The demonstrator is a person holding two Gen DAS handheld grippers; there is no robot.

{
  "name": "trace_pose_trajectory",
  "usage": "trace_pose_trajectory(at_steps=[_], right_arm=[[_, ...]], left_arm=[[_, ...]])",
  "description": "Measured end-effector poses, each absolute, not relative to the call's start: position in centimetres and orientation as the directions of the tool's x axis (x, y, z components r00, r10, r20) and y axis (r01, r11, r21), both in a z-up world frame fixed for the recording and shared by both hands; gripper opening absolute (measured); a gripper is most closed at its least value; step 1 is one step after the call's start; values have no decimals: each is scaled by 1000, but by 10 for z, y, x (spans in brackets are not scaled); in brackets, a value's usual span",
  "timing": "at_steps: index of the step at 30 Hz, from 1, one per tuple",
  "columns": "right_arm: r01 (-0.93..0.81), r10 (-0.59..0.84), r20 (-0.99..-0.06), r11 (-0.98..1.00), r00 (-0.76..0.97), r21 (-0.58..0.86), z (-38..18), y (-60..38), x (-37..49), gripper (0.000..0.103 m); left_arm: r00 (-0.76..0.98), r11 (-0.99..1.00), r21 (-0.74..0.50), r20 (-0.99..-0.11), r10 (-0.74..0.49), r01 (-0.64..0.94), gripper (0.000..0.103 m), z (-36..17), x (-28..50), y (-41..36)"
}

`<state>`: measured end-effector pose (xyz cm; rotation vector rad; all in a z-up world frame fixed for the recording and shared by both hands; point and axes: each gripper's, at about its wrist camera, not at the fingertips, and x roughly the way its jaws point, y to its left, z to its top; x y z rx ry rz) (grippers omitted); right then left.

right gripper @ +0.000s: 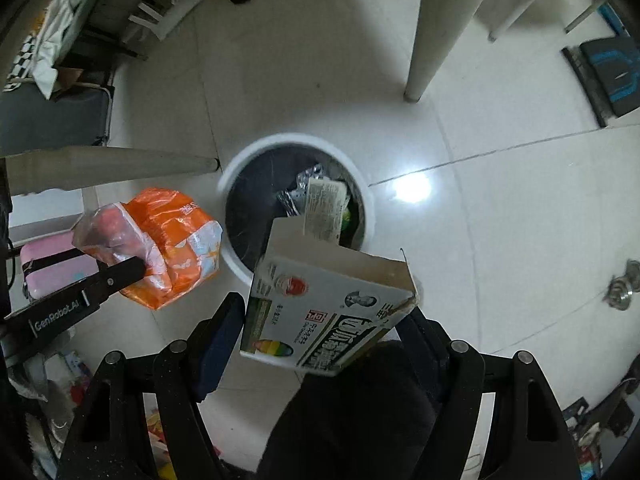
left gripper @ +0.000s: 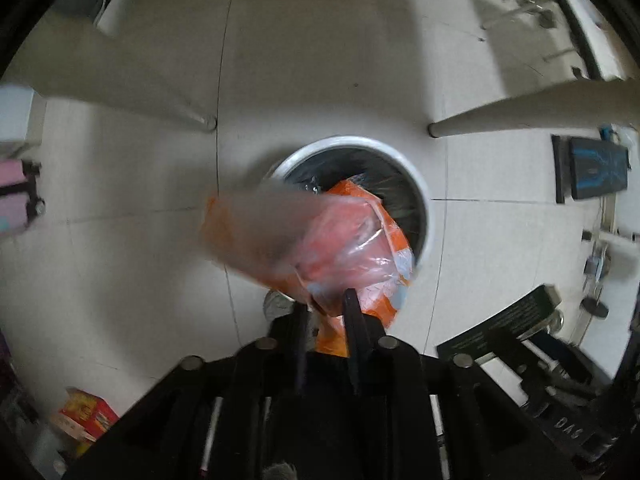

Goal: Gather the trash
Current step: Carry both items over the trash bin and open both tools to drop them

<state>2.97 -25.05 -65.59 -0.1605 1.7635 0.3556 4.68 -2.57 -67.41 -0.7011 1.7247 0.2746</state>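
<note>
Where white floor tiles (right gripper: 500, 200) meet table legs (right gripper: 444, 28), left hand-held gripper (left gripper: 326, 308) pinching orange bag (left gripper: 360, 240), right hand-held gripper (right gripper: 324, 332) clamping box (right gripper: 328, 312).

Your left tongs (left gripper: 326, 300) point down, orange wrapper (left gripper: 360, 248) between the narrow jaws; white-rimmed bin (left gripper: 424, 200) beyond at twelve o'clock, on tiled floor (left gripper: 120, 260).

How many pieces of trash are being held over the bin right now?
2: an orange plastic bag in the left hand-held gripper, and a cardboard box in the right hand-held gripper, both above the bin.
</note>
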Motion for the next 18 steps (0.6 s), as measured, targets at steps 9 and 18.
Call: trace_pose_trajectory(at_steps=[9, 18], right_arm=[[-253, 141, -923, 937, -358, 242, -768, -237, 34, 78], [-360, 68, -943, 913, -325, 190, -771, -220, 23, 101]], left_arm=[[-128, 744, -120, -955, -267, -657, 96, -700, 18, -8], [-135, 783, 38, -989, -58, -621, 96, -682, -11, -5]])
